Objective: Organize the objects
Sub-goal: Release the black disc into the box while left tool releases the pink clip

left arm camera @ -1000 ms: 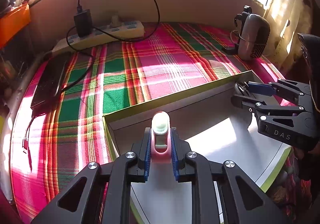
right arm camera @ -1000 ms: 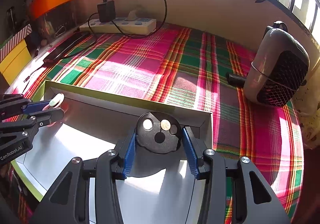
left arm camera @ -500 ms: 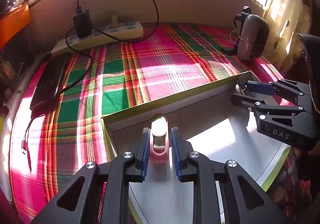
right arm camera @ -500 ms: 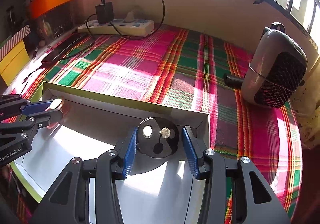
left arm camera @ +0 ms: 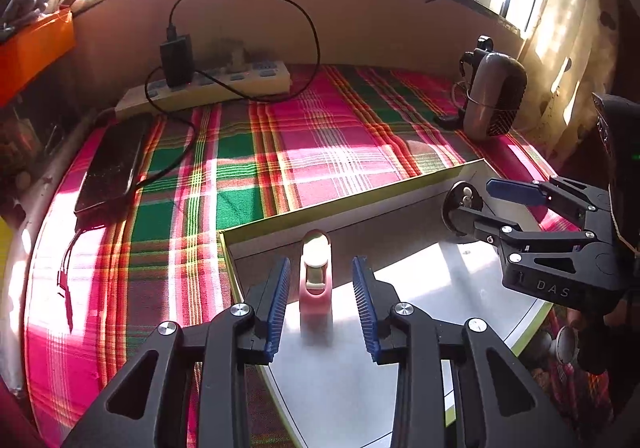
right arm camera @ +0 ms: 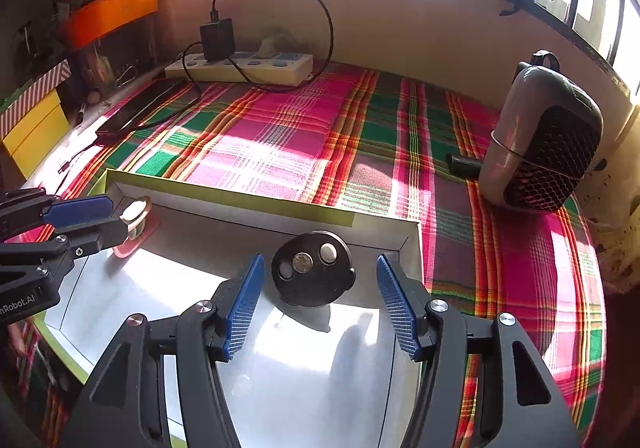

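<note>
Plaid cloth behind; both releases done: pink plastic clip [left arm camera: 316, 280] and black round disc [right arm camera: 312, 270] sit free between spread jaws, so back out straight

One shallow box [left arm camera: 344, 204]; one pink object [left arm camera: 316, 280] and one black disc [right arm camera: 312, 268] inside it; one power strip [right arm camera: 240, 66]; one phone [left arm camera: 112, 164]; one small heater [right arm camera: 540, 136]; two grippers, left [left arm camera: 322, 304] and right [right arm camera: 320, 302].
</note>
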A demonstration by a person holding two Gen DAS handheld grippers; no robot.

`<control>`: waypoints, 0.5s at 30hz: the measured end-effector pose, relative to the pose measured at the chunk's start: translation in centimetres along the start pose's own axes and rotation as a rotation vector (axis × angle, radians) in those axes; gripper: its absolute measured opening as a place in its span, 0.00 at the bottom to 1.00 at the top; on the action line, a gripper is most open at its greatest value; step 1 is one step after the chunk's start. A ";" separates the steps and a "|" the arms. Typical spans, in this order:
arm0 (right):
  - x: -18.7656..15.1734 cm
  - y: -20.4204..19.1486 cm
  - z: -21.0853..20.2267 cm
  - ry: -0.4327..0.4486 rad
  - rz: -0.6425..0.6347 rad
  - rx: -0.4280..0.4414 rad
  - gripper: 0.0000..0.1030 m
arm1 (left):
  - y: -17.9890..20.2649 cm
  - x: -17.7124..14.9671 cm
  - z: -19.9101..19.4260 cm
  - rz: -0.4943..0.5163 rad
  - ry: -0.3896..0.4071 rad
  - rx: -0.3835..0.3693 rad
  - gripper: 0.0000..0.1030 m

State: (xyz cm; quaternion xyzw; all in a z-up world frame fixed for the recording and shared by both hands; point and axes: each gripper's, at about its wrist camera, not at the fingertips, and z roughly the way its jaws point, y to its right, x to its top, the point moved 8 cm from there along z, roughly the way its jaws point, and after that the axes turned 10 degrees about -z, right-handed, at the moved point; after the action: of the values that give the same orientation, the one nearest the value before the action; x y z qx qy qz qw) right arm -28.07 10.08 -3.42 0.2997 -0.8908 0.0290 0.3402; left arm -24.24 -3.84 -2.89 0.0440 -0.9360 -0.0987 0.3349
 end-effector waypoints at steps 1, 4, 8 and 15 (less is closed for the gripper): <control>0.0 0.0 -0.3 0.004 0.001 0.000 0.58 | 0.1 0.0 -0.3 0.002 0.005 -0.002 0.30; 0.1 -0.2 -1.4 0.023 0.001 -0.003 0.58 | 0.1 -0.4 -1.1 0.010 0.016 -0.001 0.30; -0.3 -0.1 -2.9 0.043 0.013 -0.009 0.58 | 0.3 -0.9 -2.3 0.016 0.031 -0.007 0.30; -1.8 -0.3 -5.4 0.065 0.033 -0.011 0.58 | 0.3 -1.9 -5.1 0.026 0.072 -0.014 0.30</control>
State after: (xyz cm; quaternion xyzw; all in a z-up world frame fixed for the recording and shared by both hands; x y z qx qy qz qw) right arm -23.67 12.15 -0.50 0.2818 -0.8843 0.0395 0.3702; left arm -19.52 -4.09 -0.20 0.0328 -0.9231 -0.0993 0.3701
